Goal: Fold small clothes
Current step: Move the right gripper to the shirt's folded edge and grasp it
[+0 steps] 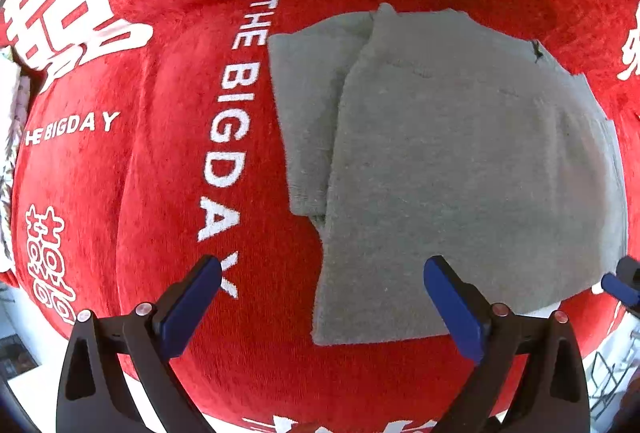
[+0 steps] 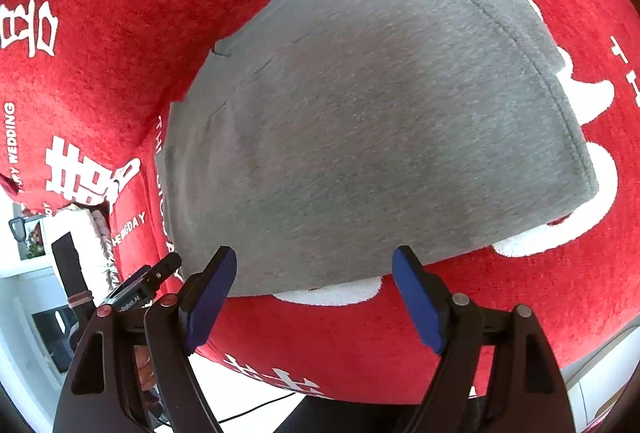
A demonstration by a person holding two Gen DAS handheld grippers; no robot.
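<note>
A small grey garment (image 1: 460,173) lies partly folded on a red cloth (image 1: 168,193) with white lettering; one layer is folded over another along its left side. My left gripper (image 1: 322,267) is open and empty, just above the garment's near left corner. In the right wrist view the same garment (image 2: 360,121) fills the middle. My right gripper (image 2: 314,257) is open and empty over its near edge. The right gripper's tip shows at the right edge of the left wrist view (image 1: 620,283), and the left gripper shows at the lower left of the right wrist view (image 2: 148,281).
The red cloth (image 2: 500,313) drapes over a raised, cushion-like surface with a curved back edge. White furniture and shelves (image 2: 36,273) stand at the lower left beyond the cloth's edge. A wire rack (image 1: 612,373) shows at the lower right.
</note>
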